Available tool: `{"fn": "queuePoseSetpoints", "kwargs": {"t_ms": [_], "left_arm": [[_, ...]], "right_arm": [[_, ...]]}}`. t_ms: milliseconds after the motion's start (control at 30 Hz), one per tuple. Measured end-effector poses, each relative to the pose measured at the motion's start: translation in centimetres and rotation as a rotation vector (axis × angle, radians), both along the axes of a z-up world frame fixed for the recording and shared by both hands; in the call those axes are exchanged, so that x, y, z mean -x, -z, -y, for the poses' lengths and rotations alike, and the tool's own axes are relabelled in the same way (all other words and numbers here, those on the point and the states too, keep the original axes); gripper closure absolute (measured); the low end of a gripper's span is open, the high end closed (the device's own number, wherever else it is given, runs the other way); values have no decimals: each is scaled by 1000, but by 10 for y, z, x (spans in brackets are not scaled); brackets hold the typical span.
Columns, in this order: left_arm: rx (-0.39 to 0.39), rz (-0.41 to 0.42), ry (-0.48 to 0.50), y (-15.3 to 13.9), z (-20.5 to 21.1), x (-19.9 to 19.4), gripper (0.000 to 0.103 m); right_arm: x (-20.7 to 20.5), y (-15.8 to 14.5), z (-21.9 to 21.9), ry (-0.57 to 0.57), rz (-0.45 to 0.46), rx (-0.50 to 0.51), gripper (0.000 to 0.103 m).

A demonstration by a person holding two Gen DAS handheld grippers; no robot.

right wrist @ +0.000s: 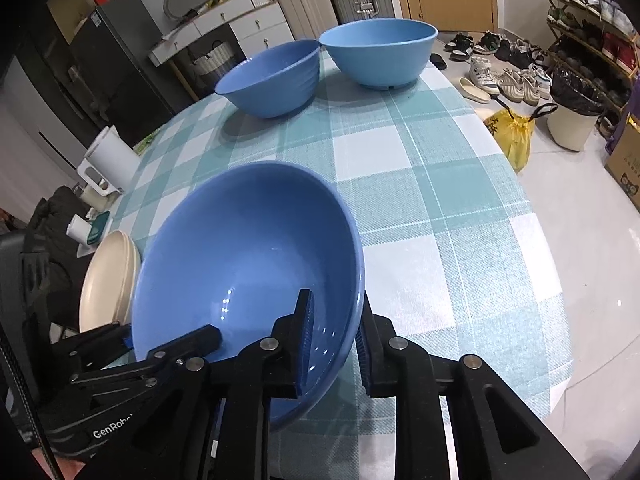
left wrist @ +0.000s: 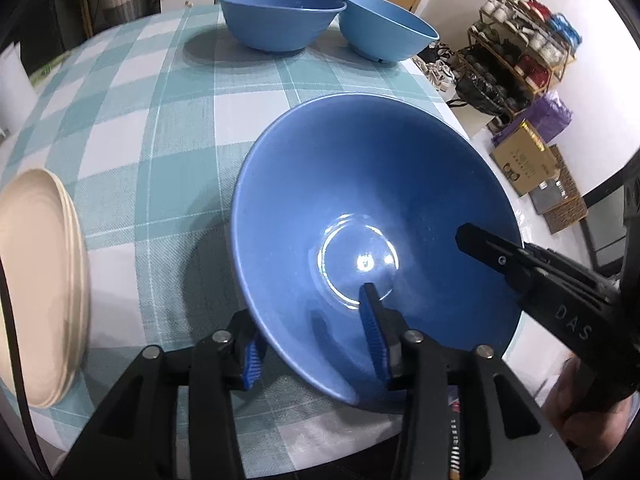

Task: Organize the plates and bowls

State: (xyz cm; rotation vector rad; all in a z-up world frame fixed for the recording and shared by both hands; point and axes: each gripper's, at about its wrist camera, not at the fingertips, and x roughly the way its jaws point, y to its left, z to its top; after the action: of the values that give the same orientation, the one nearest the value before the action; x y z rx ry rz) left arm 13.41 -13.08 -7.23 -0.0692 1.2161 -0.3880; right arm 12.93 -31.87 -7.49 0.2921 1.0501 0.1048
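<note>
A large dark blue bowl (left wrist: 360,200) (right wrist: 248,248) is at the near edge of the checked table (left wrist: 160,140). My left gripper (left wrist: 312,344) (right wrist: 160,340) is open and straddles the bowl's near-left rim, one pad outside the wall and one inside, clear of it. My right gripper (right wrist: 334,340) is shut on the bowl's right rim. Its inner finger (left wrist: 484,246) shows in the left wrist view. I cannot tell whether the bowl's base rests on the cloth. At the far end stand a ribbed blue bowl (left wrist: 280,16) (right wrist: 272,80) and a lighter blue bowl (left wrist: 384,28) (right wrist: 380,52).
A stack of cream plates (left wrist: 40,288) (right wrist: 108,276) lies at the table's left edge beside the big bowl. On the floor to the right are a yellow bag (right wrist: 516,136), a bin (right wrist: 572,120), a cardboard box (left wrist: 524,160) and a shoe rack (left wrist: 524,40).
</note>
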Motion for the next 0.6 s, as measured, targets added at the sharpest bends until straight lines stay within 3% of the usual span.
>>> {"fn": "queuePoseSetpoints", "kwargs": {"t_ms": [167,300,400,600], "left_arm": [[-24,35,-29,-7,-6,2,45],[-35,52,-51,-12,-12,0,45],[-18,65,-77,-17,-21,0,45],[-2,145,-112,-38,-36,10,44]], "right_arm": [[1,2,4,29,10,-22,74],[4,-5,6,55,45,-13,61],[12,-17,8,79,102,30,57],[41,-49,6,89,264,68,27]]}}
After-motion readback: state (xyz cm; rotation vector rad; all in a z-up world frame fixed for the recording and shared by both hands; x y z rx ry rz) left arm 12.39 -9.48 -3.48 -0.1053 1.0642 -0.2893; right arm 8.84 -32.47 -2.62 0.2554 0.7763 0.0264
